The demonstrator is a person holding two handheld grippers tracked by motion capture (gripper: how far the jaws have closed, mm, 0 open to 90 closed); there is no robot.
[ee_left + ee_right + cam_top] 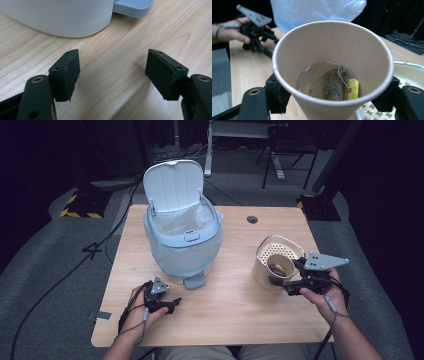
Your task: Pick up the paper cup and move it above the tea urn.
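Over on the right side of the worktop [225, 315], my right tongs [332, 100] are clamped on a brown paper cup [332, 67], one black jaw pressing each side of it just under the rim. Down in the cup there's a used tea bag [334, 86] sitting in a bit of liquid, with its string looped over it and a yellow tag [353, 88] beside it. From the high view the cup [278, 269] is held right over a cream strainer basket [272, 252] with a perforated inside, which looks tipped on its side. I can't tell if cup and basket are actually touching.

My left tongs [112, 75] rest low over the wood near the front left, jaws well apart with nothing but bare worktop between them. Just ahead of them is the white base of the pedal bin [182, 235] and its grey foot pedal [132, 7]. The bin's lid [172, 185] is standing open and a clear liner bag [185, 215] is draped over the rim.
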